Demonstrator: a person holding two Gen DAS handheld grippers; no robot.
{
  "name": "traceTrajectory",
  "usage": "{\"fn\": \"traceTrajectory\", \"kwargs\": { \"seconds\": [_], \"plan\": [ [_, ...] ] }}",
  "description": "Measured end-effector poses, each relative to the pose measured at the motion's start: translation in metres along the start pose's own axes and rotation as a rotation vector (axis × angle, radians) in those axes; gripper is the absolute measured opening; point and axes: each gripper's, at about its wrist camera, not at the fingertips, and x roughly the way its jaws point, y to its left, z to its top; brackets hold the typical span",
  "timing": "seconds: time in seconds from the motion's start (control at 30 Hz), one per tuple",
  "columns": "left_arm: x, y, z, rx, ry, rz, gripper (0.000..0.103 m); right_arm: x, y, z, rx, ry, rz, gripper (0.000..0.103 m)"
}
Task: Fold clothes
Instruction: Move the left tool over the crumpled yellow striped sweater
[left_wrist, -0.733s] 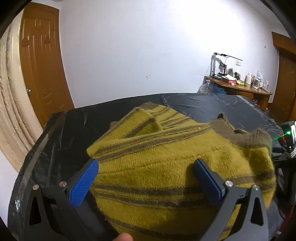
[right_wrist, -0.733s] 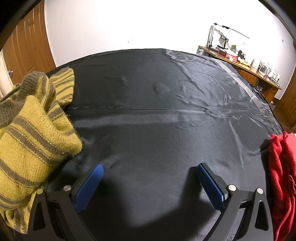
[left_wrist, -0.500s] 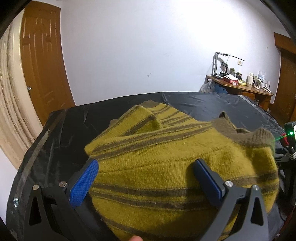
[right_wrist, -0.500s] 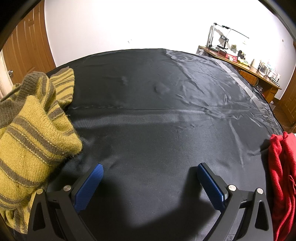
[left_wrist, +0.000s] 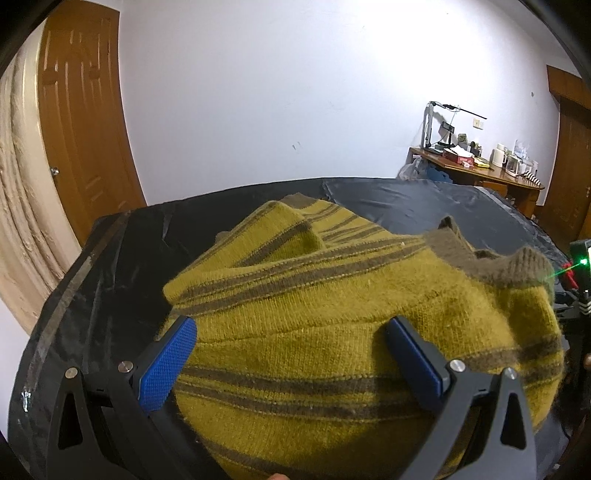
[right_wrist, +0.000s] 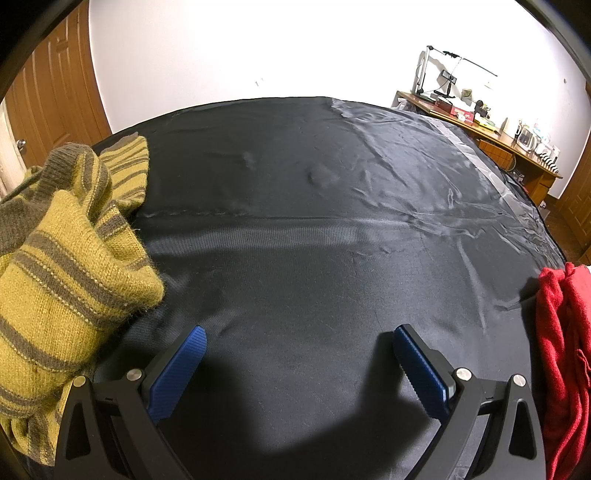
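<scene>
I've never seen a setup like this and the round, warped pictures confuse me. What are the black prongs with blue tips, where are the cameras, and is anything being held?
A person holds a two-finger gripper in each hand; each carries a wide-angle camera looking along its fingers. One picture comes from the left gripper, poised over a crumpled yellow striped sweater, blue pads wide apart, not pinching it. The other comes from the right gripper, also open, over bare black cloth covering the table. That view shows the sweater at its left and a red garment at its right. Nothing is held.
</scene>
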Motion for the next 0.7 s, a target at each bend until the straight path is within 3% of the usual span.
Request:
{"fn": "traceTrajectory", "kwargs": {
  "seconds": [0.4,0.7],
  "plan": [
    [0.000,0.035,-0.006,-0.078,0.028,-0.051,0.103,-0.001,0.002,-0.001,0.019,0.000,-0.019,0.103],
    [-0.006,0.046,-0.008,-0.056,0.018,-0.049,0.103,-0.004,-0.006,-0.003,0.070,-0.015,-0.019,0.102]
  ]
}}
